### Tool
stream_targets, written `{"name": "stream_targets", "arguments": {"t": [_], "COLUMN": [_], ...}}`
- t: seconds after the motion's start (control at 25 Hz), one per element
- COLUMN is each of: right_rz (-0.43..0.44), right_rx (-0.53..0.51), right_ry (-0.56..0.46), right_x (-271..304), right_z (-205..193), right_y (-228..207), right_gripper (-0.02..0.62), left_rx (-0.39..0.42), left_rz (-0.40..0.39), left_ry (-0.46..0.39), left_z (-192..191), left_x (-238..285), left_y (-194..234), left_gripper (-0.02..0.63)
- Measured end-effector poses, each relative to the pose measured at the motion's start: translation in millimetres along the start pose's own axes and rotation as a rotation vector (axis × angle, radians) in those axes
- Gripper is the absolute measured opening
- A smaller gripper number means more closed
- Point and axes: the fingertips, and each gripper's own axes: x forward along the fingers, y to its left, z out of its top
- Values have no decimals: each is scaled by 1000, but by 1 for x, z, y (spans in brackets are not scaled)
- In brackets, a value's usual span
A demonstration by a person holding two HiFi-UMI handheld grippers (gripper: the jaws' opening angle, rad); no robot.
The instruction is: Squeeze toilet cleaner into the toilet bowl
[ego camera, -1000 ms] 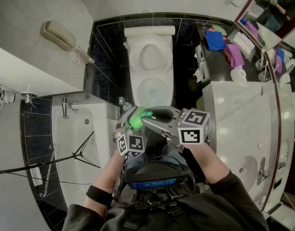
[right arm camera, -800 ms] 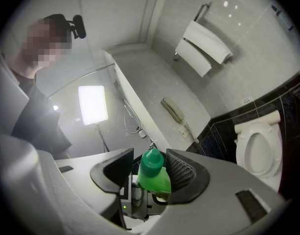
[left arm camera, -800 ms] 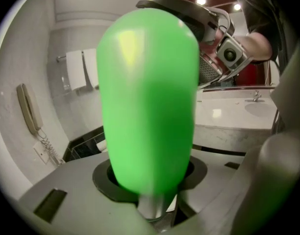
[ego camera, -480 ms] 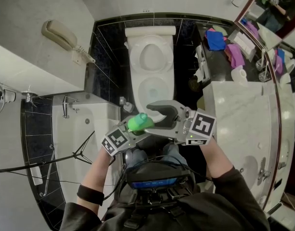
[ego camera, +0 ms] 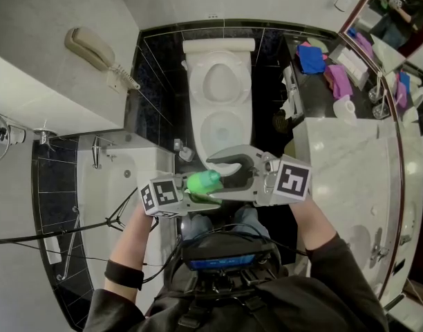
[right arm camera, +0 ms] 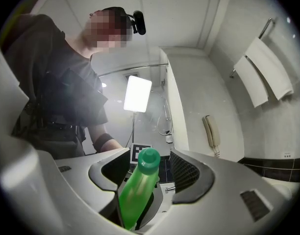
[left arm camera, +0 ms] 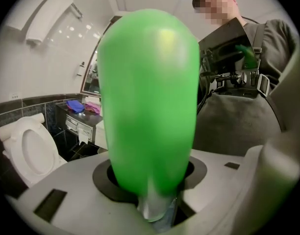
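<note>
Clamping green bottle (ego camera: 202,182) — left gripper (ego camera: 188,198) half-open.

Left gripper view: green bottle (left arm camera: 149,97) too close, blurred, blocks most of the room. Right gripper view: bottle's lower end cut by bottom edge. Head view: left tool (ego camera: 195,194) covers part of bottle; small tabletop (ego camera: 313,97) items unidentifiable.

Bright, even light in head view, w/ glare off marble counter (ego camera: 336,164). Heavy fisheye & black corners in both gripper views. Blown-out light panel (right arm camera: 137,94) in right gripper view, hazy around it. Green bottle (left arm camera: 149,106) too close in left gripper view: soft, out of focus.
</note>
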Motion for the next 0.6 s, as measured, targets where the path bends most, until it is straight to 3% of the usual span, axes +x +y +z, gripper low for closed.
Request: {"name": "stream_targets", "arguments": {"t": [0.2,0.36,0.48,0.6], "right_rz": [14,4,-29,-76], "right_rx": [-11,30,105,161], "right_ry": [-13,-29,-36,-44], "right_x": [0,-3,-5,-8], "right_z": [1,3,-1,-9], "right_y": [6,7,2,-7], "right_gripper": [168,155,153,152], "left_rx": [2,14,28,59], "left_rz": [-15,6,93,257], "left_ry": [-14,-13,5,39], "left_z": [2,2,2,1], "left_x": [4,7,7,6], "left_y": [-5,-3,7,27], "left_gripper": [193,193,193,193]}}
